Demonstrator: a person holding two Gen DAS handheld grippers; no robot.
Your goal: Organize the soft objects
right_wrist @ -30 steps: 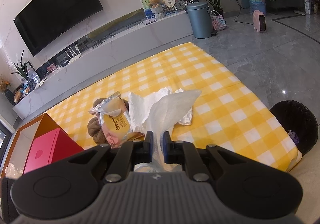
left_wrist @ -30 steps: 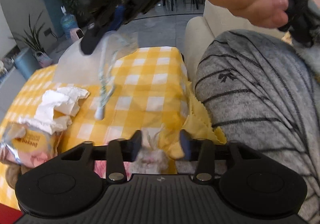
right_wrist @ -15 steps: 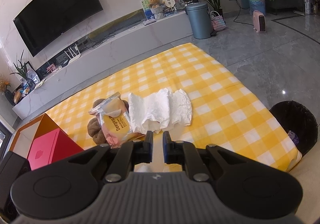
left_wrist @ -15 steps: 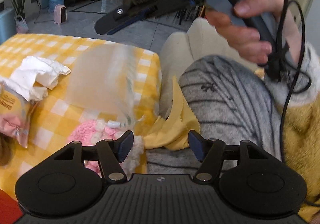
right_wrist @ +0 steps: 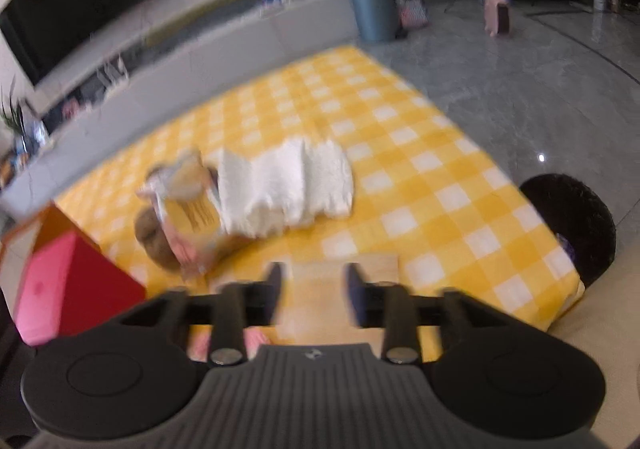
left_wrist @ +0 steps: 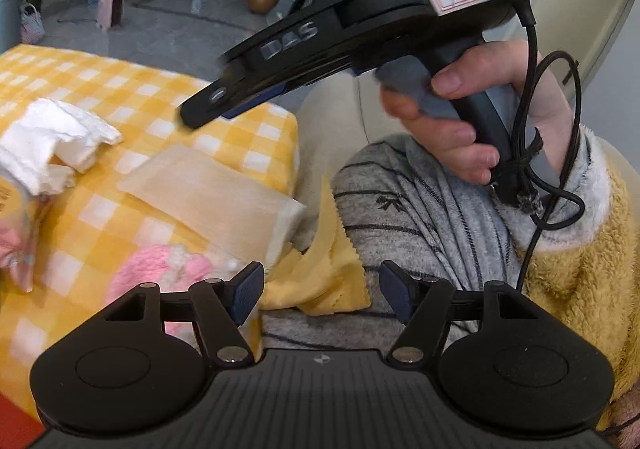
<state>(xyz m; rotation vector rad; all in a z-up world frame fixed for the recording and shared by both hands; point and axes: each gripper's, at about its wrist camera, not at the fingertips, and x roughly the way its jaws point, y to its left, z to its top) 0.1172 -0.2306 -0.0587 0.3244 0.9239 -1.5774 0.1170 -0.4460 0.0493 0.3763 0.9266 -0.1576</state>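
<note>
While right claw (right_wrist: 314, 289) opens, thin sheet (left_wrist: 208, 193) lies flat on tablecloth (left_wrist: 132, 97).

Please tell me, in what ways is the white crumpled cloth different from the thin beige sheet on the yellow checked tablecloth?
The white crumpled cloth is bunched into thick folds, while the thin beige sheet lies flat. The cloth is opaque, whereas the checks show faintly through the sheet. The cloth lies further in on the yellow checked tablecloth; the sheet lies at its near edge. Both rest loose on the tablecloth, with no gripper on them.
</note>
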